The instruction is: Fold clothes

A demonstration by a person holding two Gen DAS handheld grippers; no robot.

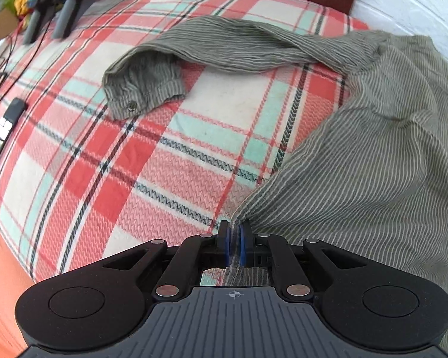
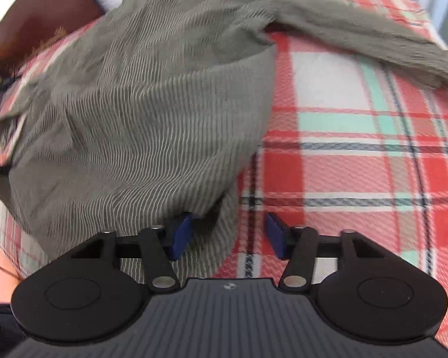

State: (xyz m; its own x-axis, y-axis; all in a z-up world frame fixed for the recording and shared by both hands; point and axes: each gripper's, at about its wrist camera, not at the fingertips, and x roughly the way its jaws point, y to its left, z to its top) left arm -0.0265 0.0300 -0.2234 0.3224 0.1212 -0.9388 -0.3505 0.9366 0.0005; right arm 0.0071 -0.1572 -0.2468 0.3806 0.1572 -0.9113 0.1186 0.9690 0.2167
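My left gripper (image 1: 234, 240) is clenched on the hem of the grey-green striped cotton shirt (image 1: 358, 161). My right gripper (image 2: 227, 234) stands apart, jaws not pressing, the shirt's lower corner lying between them. Beyond, the shirt sprawls across the red, white and mint plaid bedspread (image 1: 140, 161), its buttoned cuff sleeve (image 1: 146, 89) stretched outward.

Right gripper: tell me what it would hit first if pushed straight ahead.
Probably the striped shirt: the right gripper stands open over its hem, one pad against the cloth, with the plaid blanket just beneath. Depth is hard to judge.
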